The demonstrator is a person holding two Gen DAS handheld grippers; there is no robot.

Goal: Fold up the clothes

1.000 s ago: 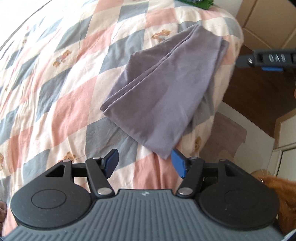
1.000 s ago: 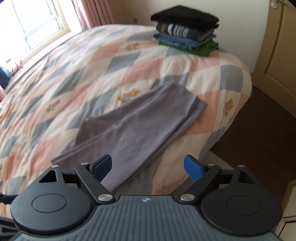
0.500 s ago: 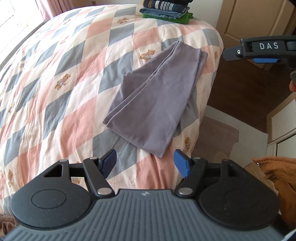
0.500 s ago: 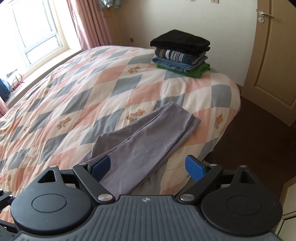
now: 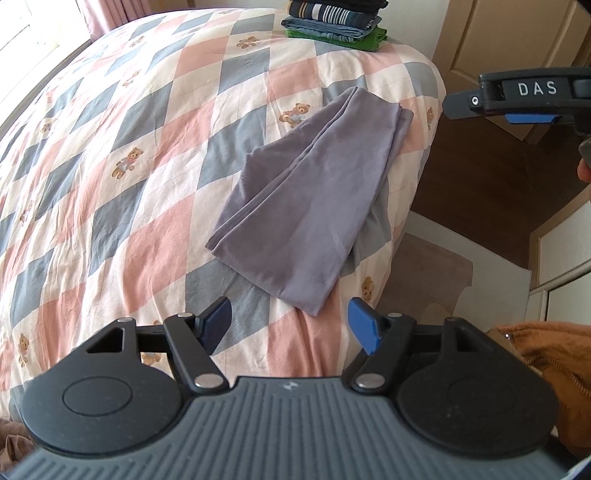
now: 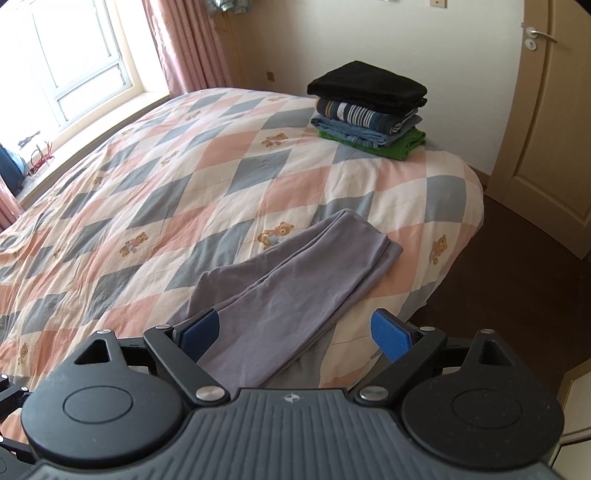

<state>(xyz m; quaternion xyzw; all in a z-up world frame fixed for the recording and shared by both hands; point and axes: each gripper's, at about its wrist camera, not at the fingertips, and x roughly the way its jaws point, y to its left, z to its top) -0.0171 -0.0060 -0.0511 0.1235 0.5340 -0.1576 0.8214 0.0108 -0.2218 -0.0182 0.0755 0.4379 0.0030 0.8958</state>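
Note:
A grey garment (image 5: 310, 199) (image 6: 288, 288) lies folded into a long strip near the bed's right edge, one end hanging slightly over the side. My left gripper (image 5: 291, 325) hovers open above and in front of its near corner, holding nothing. My right gripper (image 6: 295, 332) is open too, raised over the strip's near half, empty. The right gripper's body (image 5: 517, 96) shows from the side at the upper right of the left wrist view, off the bed.
A stack of folded clothes (image 6: 369, 110) (image 5: 336, 26) sits at the bed's far corner. The checked quilt (image 6: 166, 206) covers the bed. A door (image 6: 546, 129) and dark floor (image 6: 517, 277) lie right. An orange sleeve (image 5: 546, 354) is at the lower right.
Both grippers have pulled back and up from the grey garment, so more of the bed and the folded stack shows. The garment has not moved.

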